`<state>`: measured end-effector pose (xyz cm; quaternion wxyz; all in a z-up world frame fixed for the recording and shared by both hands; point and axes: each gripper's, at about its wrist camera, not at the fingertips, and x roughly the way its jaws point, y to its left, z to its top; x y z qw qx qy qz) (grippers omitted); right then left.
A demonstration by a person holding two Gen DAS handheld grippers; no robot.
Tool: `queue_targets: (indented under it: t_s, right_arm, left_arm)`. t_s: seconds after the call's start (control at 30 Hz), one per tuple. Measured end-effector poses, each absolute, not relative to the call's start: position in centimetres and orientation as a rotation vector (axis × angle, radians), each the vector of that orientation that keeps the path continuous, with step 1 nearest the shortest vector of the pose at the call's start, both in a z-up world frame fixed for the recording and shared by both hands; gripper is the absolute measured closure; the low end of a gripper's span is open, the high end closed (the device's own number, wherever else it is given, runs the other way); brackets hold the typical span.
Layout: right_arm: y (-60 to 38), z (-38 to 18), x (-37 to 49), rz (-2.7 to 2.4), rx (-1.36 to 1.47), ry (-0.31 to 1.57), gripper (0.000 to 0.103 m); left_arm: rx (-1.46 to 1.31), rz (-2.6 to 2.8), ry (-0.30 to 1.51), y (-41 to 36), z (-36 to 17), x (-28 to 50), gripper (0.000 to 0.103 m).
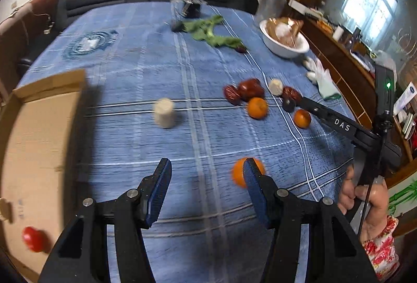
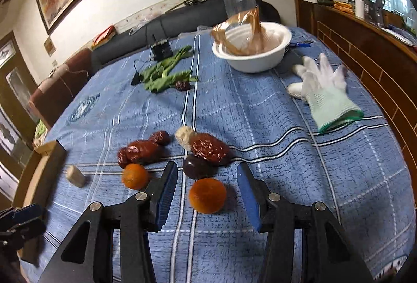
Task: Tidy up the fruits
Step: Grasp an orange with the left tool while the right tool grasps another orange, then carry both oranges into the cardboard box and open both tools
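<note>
Fruits lie on a blue checked tablecloth [image 1: 156, 69]. My left gripper [image 1: 207, 173] is open and empty; an orange [image 1: 238, 173] sits just behind its right finger. A red fruit [image 1: 34, 238] lies in the cardboard box [image 1: 39, 139] at the left. My right gripper [image 2: 207, 176] is open, with an orange [image 2: 207, 195] on the cloth between its fingers. Just beyond lie a dark fruit [image 2: 195, 165], red dates [image 2: 140, 151], another date [image 2: 209, 147] and a second orange [image 2: 135, 176]. The right gripper [image 1: 302, 100] also shows in the left wrist view beside that cluster.
A white bowl [image 2: 260, 59] with crumpled plastic stands at the back right. A white glove [image 2: 325, 95] lies to the right. Green leaves [image 2: 166, 72] and a small black device [image 2: 161, 48] lie at the back. A pale cylinder [image 1: 164, 112] stands near the box.
</note>
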<state>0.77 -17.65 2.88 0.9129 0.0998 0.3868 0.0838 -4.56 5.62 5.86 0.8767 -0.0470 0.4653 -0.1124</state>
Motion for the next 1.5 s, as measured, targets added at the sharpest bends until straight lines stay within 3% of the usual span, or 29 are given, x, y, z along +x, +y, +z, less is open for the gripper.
queue_targets:
  t_s: [0.7,0.97,1.27,1.5]
  right_arm:
    - [-16.6,1.3,0.6,0.158,0.086,0.835,0.056]
    - [-15.5,1.3,0.3,0.145,0.027,0.826,0.068]
    - [-15.2,2.1,-0.5,0.150,0.055,0.798,0.069]
    - [-12.3,6.1,-3.5,0.250,0.090,0.750,0.069]
  left_arm:
    - [0.008,-0.342,0.967,0.2,2.5,-3.8,0.048]
    - [0.050,-0.435,0.961,-1.2,1.8,-4.1,0.073]
    - [-0.043,-0.428,0.905,1.9,4.8,-5.6,0.073]
    - [-0.085,-0.321,0.818,8.1,8.3,-7.8,0.073]
